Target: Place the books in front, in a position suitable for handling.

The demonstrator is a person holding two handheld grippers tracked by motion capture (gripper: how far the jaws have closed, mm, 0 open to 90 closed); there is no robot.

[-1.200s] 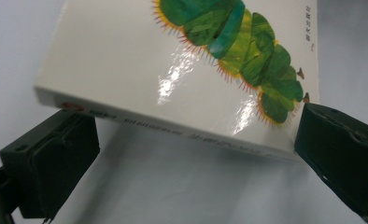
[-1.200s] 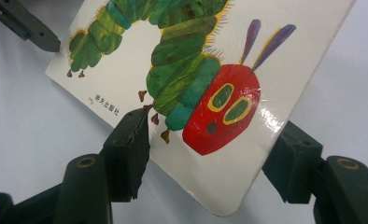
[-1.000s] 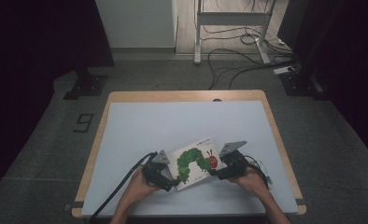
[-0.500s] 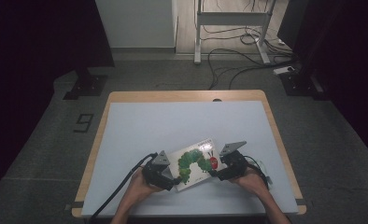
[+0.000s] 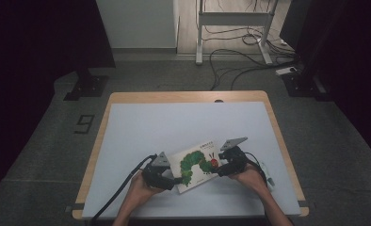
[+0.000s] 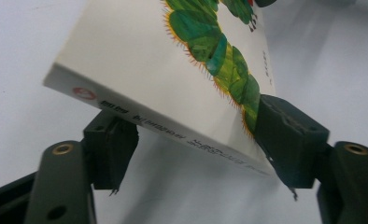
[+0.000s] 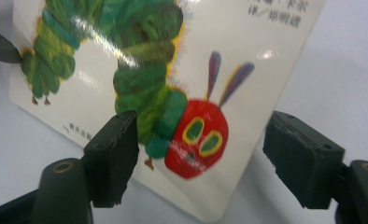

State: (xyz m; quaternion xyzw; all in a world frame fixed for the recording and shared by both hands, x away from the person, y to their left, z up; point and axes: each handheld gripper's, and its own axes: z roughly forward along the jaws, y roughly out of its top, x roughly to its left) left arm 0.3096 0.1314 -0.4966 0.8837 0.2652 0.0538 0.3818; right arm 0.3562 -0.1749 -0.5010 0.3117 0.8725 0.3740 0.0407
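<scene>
Since a second ago the caterpillar picture book (image 5: 197, 165) has swung a little on the table (image 5: 127, 136), its spine end now tipped up off the surface in your left gripper (image 5: 172, 178), so the work looks to have gone from steadying the book to picking it up by its spine. It sits near the front edge of the table, about six o'clock from the table's middle, cover up, with the red caterpillar head toward three o'clock.

In the left gripper view your left jaws have just been closing: one pad (image 6: 285, 140) lies on the cover at the caterpillar's tail and the other (image 6: 111, 149) sits under the spine, so they pinch the book across its thickness at a middling gap.

Your right gripper (image 5: 224, 165), at three o'clock from the book, has just been opening. In the right gripper view its pads (image 7: 112, 156) stand apart over the head corner, pressing on nothing; the book lies behind the gap.
</scene>
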